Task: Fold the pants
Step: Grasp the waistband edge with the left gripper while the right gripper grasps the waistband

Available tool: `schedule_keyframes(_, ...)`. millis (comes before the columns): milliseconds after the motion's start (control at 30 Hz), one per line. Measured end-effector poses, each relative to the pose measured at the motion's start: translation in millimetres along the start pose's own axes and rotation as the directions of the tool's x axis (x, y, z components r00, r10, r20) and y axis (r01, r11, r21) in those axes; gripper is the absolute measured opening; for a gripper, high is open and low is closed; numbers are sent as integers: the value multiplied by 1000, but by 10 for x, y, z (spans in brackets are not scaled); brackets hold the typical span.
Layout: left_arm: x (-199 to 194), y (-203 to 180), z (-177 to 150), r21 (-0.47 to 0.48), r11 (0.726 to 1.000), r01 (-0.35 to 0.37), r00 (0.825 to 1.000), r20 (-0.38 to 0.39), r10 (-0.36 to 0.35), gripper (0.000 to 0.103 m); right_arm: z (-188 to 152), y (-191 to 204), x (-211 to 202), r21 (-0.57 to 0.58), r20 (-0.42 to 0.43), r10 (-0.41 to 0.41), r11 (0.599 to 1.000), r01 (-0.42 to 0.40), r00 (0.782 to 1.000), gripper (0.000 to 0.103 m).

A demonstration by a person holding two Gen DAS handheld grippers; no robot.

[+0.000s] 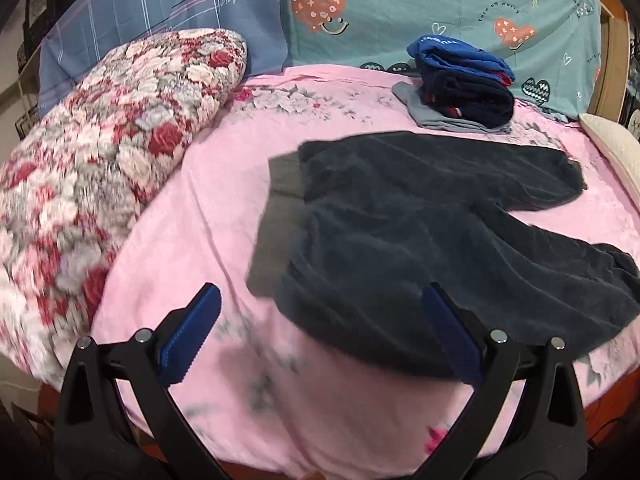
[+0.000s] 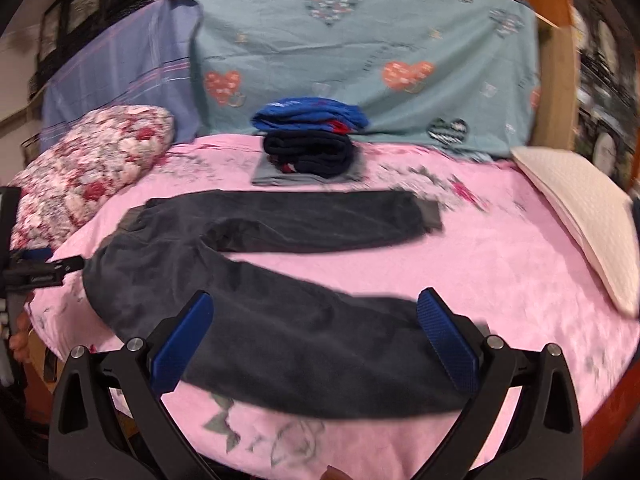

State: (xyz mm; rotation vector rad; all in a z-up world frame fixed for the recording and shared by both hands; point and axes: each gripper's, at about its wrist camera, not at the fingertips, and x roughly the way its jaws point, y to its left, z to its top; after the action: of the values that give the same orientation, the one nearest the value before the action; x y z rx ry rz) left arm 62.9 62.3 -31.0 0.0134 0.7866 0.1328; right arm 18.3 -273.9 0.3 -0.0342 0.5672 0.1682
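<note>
Dark fleece pants (image 1: 420, 232) lie spread flat on the pink bed sheet (image 1: 208, 200), grey waistband to the left, both legs running right and apart. They also show in the right wrist view (image 2: 280, 292). My left gripper (image 1: 320, 312) is open and empty, hovering above the near waist corner. My right gripper (image 2: 314, 316) is open and empty, hovering above the near leg. The left gripper's body shows at the left edge of the right wrist view (image 2: 36, 272).
A stack of folded clothes (image 1: 460, 84) sits at the back of the bed, also in the right wrist view (image 2: 310, 144). A floral quilt (image 1: 100, 152) lies at the left. A white pillow (image 2: 580, 224) lies at the right. Patterned sheets hang behind.
</note>
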Motion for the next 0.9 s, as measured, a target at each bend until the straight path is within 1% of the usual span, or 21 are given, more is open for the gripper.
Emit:
schedule_keyframes(33, 87, 62, 147, 11, 1000, -30, 1000, 4, 30, 101, 149, 8, 72, -35, 8, 16, 999, -15, 1000, 102)
schedule_keyframes(100, 258, 153, 385, 24, 998, -65, 998, 4, 65, 101, 405, 21, 216, -85, 20, 46, 995, -44, 999, 102)
schedule_keyframes(133, 347, 188, 482, 28, 997, -69, 998, 0, 69, 101, 576, 36, 360, -120, 11, 73, 990, -71, 997, 102)
schedule_keyframes(200, 658, 258, 741, 46, 997, -69, 997, -27, 70, 101, 834, 89, 688, -176, -37, 121, 976, -125, 992, 102)
schedule_keyframes(233, 780, 272, 810, 51, 997, -65, 997, -43, 67, 101, 957, 135, 897, -207, -69, 140, 967, -152, 988, 102)
schedule_keyframes(267, 994, 290, 910, 54, 997, -63, 995, -72, 67, 101, 1068, 196, 1138, -244, -96, 144, 956, -164, 985, 102)
schedule_keyframes(333, 1291, 300, 1029, 54, 995, -79, 990, -113, 84, 101, 1215, 323, 1586, -311, -142, 137, 934, -176, 980, 102)
schedule_keyframes(367, 1473, 288, 1101, 58, 996, -71, 988, -130, 78, 101, 1271, 385, 1809, -339, -168, 147, 920, -197, 975, 100)
schedule_keyframes(433, 1698, 264, 1192, 68, 995, -75, 987, -139, 84, 101, 1351, 491, 2275, -377, -213, 170, 894, -241, 962, 100)
schedule_keyframes(467, 1838, 244, 1244, 72, 993, -91, 984, -147, 101, 101, 1373, 515, 2458, -388, -226, 171, 887, -249, 959, 100)
schedule_keyframes(500, 1931, 229, 1271, 72, 993, -90, 983, -155, 100, 101, 1382, 532, 2640, -396, -239, 176, 880, -261, 955, 100)
schedule_keyframes(567, 2102, 176, 1307, 82, 994, -70, 982, -171, 83, 101, 1404, 583, 3059, -401, -279, 185, 869, -290, 942, 100)
schedule_keyframes(633, 2224, 111, 1307, 120, 990, -76, 979, -181, 97, 101, 1372, 630, 3356, -413, -315, 187, 856, -312, 930, 100)
schedule_keyframes(667, 2284, 84, 1286, 140, 988, -70, 976, -195, 97, 101, 1338, 663, 3483, -436, -327, 179, 843, -316, 928, 100)
schedule_keyframes(700, 2323, 77, 1267, 147, 987, -60, 975, -205, 90, 101, 1305, 688, 3593, -451, -349, 176, 829, -330, 920, 99)
schedule_keyframes(733, 2334, 94, 1261, 140, 989, -48, 976, -206, 76, 101, 1243, 711, 3704, -460, -390, 175, 813, -356, 904, 98)
schedule_keyframes(767, 2344, 127, 1266, 128, 991, -32, 976, -209, 58, 100, 1185, 740, 3809, -466, -430, 168, 800, -377, 887, 91)
schedule_keyframes(800, 2352, 149, 1263, 115, 993, -12, 975, -217, 37, 99, 1137, 738, 3889, -455, -470, 179, 790, -411, 865, 76)
schedule_keyframes(833, 2359, 161, 1258, 102, 995, 14, 975, -221, 9, 91, 1165, 684, 3902, -388, -495, 261, 788, -479, 829, 59)
schedule_keyframes(867, 2348, 183, 1259, 84, 995, 52, 976, -217, -32, 82, 1188, 647, 3914, -315, -533, 336, 773, -551, 776, 29)
schedule_keyframes(900, 2329, 190, 1264, 76, 995, 61, 977, -209, -43, 81, 1223, 623, 3901, -286, -534, 365, 771, -570, 762, 19)
